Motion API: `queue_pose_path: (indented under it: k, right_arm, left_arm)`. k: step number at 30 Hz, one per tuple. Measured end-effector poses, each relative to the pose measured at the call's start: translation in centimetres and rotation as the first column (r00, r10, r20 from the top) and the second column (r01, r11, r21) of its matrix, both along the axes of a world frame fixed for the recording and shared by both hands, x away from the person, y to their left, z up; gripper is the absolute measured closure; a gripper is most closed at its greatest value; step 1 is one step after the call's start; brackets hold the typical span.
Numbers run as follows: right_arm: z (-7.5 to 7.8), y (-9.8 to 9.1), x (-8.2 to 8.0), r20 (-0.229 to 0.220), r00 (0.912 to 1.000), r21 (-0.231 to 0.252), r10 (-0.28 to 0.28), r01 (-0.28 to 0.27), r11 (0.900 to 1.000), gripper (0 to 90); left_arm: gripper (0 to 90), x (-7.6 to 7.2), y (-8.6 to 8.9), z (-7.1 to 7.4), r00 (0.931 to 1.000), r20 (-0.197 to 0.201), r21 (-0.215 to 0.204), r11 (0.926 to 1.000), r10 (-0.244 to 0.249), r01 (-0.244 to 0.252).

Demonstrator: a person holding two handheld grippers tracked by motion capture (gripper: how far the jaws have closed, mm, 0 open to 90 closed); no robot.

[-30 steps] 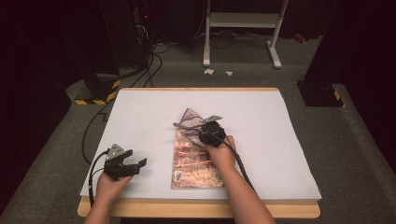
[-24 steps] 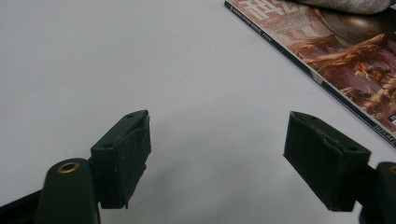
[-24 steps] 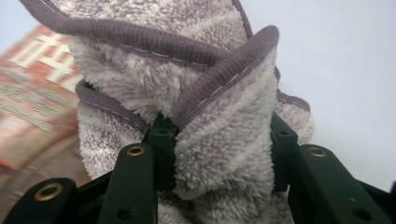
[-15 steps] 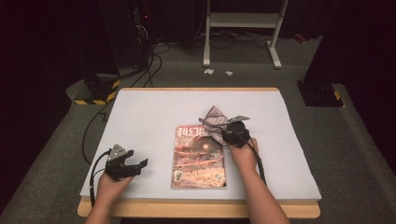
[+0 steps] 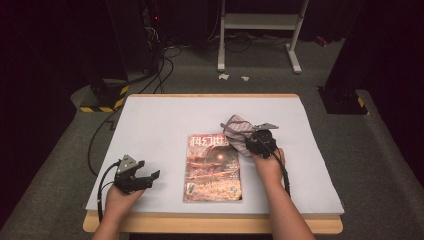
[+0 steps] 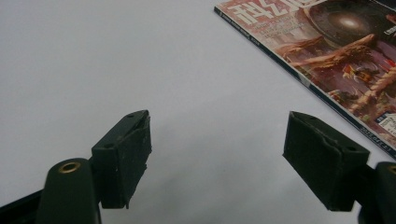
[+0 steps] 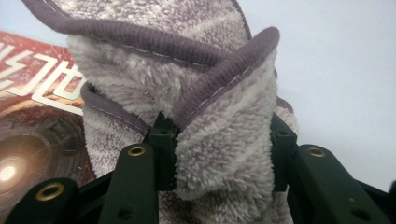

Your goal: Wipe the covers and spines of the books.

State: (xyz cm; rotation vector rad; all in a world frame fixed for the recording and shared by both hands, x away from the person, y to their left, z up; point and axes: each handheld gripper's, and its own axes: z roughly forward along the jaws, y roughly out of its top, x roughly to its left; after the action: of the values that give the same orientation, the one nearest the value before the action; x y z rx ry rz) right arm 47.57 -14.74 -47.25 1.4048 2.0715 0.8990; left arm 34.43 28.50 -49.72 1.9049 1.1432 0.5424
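Right gripper (image 5: 251, 141) is clamping a fluffy grey microfibre cloth w/ dark stitched edging (image 7: 219, 116); cloth is bunching up between the jaws, hanging over the top right corner of a red-covered glossy magazine (image 5: 212, 167); magazine is lying flat on the white table sheet (image 5: 165, 120); left gripper (image 5: 148, 177) is sitting left of the magazine, well apart from it, jaws standing wide apart w/ nothing between them
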Motion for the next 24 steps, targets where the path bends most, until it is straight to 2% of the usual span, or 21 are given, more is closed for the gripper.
queue_pose_path:
  k: [10, 17, 22, 24]
  right_arm:
    - [1.2, -2.8, -2.2, 0.045, 0.9986, 0.006, -0.026, 0.026, 0.9996, 57.7]
    - [1.1, -4.9, -4.0, 0.062, 0.9965, -0.005, -0.055, 0.056, 0.9984, 57.5]
    - [0.4, -7.0, -6.6, 0.067, 0.9947, -0.022, -0.079, 0.081, 0.9965, 57.0]
    - [0.3, -7.3, -7.0, 0.062, 0.9945, -0.019, -0.084, 0.085, 0.9962, 56.9]
  left_arm:
    - [23.5, -0.2, -1.1, 0.0, 0.9996, -0.001, 0.014, 0.9995, -0.029, 0.029]
    - [23.5, -0.4, -2.1, 0.0, 0.9984, -0.003, 0.03, 0.9979, -0.057, 0.057]
    - [23.6, -0.5, -2.5, 0.0, 0.9975, -0.006, 0.03, 0.997, -0.071, 0.071]
    - [23.6, -0.5, -2.6, 0.0, 0.9973, -0.007, 0.024, 0.9971, -0.072, 0.073]
